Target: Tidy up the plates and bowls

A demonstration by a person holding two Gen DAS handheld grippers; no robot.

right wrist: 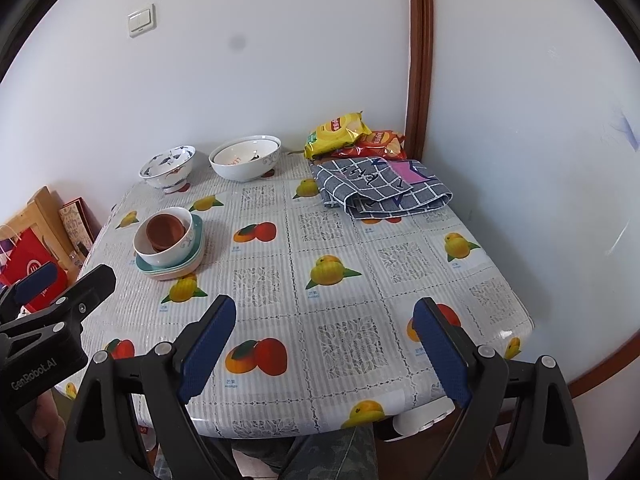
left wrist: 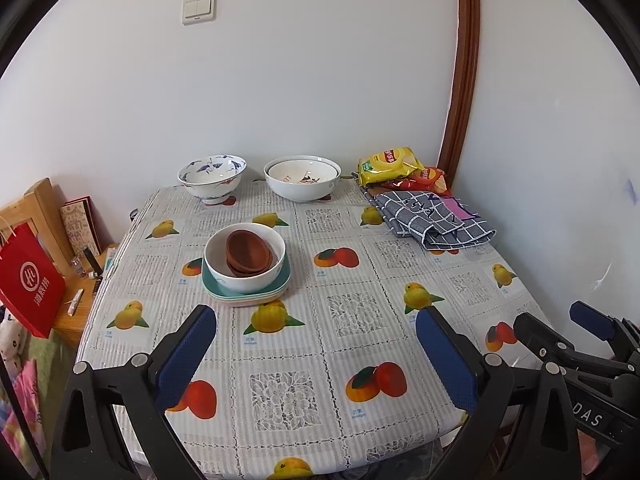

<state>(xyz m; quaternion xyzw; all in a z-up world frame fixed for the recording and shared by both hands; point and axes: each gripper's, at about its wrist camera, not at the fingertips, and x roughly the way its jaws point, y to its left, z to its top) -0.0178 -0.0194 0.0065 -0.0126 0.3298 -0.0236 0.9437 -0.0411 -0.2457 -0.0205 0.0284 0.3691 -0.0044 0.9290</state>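
1. Glossy plastic tablecloth (left wrist: 360, 280), printed with mangoes and lace squares, fills the middle of the left wrist view. Left of centre stands a stack: rounded-square pastel plates (left wrist: 244, 294) lying flat, a white bowl (left wrist: 245, 258) on them, and shallow brown bowls (left wrist: 249, 254) nested inside it, tilted towards the left.
2. Along the upper edge of the cloth stand a blue-patterned footed bowl (left wrist: 212, 178) and, to its right, a wide white bowl (left wrist: 302, 178) with a smaller one nested in it, both upright with mouths up.
3. At the upper right lie a yellow snack bag (left wrist: 390, 164) and a folded grey checked cloth (left wrist: 432, 220).
4. At the bottom, the left gripper (left wrist: 316, 346) has its blue ribbed pads wide apart with nothing between them.
5. Seen from the right wrist, the same stack sits at middle left: plates (right wrist: 170, 266), white bowl (right wrist: 166, 242), brown bowls (right wrist: 165, 232).
6. Both large bowls (right wrist: 245, 158) and (right wrist: 168, 168) stand at the upper left of the cloth (right wrist: 340, 260), with the snack bag (right wrist: 336, 130) and checked cloth (right wrist: 380, 188) to the upper right.
7. At the bottom, the right gripper (right wrist: 324, 346) is spread open and empty, well apart from the stack.
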